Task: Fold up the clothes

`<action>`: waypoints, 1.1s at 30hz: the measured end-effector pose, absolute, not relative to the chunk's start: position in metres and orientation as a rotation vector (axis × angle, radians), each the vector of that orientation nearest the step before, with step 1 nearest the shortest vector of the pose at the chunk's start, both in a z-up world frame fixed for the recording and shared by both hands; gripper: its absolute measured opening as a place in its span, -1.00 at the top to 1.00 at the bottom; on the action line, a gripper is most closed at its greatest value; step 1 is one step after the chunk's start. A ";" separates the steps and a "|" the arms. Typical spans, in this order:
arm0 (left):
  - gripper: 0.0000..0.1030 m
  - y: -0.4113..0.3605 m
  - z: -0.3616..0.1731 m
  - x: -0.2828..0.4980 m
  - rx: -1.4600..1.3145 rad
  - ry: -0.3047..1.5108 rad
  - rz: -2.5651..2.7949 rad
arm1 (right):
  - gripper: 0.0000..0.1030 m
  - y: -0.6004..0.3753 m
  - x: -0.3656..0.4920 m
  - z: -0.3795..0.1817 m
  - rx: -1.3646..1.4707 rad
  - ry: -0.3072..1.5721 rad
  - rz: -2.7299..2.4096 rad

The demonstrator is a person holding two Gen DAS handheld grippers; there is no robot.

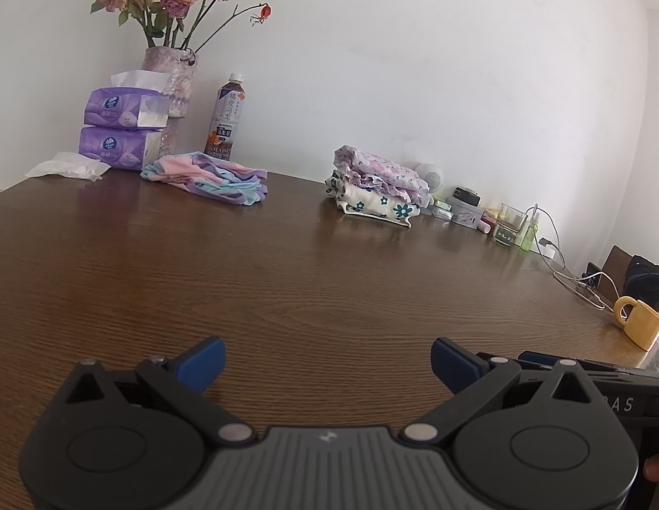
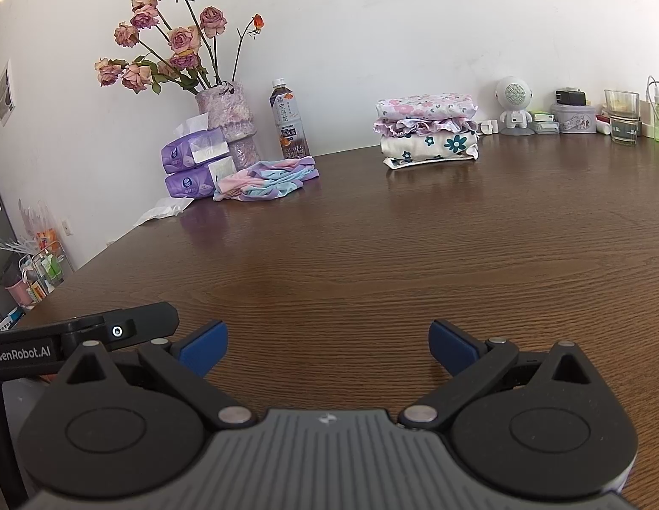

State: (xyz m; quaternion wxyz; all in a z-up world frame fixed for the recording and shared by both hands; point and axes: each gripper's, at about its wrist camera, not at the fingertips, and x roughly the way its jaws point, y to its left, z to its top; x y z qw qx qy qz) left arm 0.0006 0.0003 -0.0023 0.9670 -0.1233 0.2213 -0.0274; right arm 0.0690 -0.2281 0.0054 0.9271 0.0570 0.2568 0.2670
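Both claws gape wide and hold nothing — left claw (image 1: 328, 361), right claw (image 2: 328, 345), low over my bare brown bench (image 2: 371, 263). Far off by the wall: one stack (image 2: 427, 129) of two folded garments, one crumpled pastel garment (image 2: 267, 180), two tissue packs (image 2: 193, 168), one bottle (image 2: 288, 121).

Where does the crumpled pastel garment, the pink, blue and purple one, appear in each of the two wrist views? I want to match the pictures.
Left wrist view: the crumpled pastel garment lies upper left of centre on the table, right of the purple tissue packs.
Right wrist view: it lies left of centre, near the wall.
Shared landmark: the tea bottle stands just behind it in both.
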 end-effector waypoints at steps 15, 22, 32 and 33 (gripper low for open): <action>-1.00 0.000 -0.003 0.001 -0.251 0.451 -0.057 | -0.99 -0.228 0.070 0.005 0.122 0.534 0.551; -1.00 0.000 -0.003 0.001 -0.253 0.454 -0.058 | -0.99 -0.228 0.070 0.005 0.125 0.538 0.553; -1.00 0.000 -0.003 0.001 -0.252 0.452 -0.058 | -0.99 -0.229 0.071 0.005 0.126 0.537 0.554; -1.00 0.000 -0.004 0.001 -0.252 0.452 -0.058 | -0.99 -0.228 0.070 0.005 0.126 0.536 0.554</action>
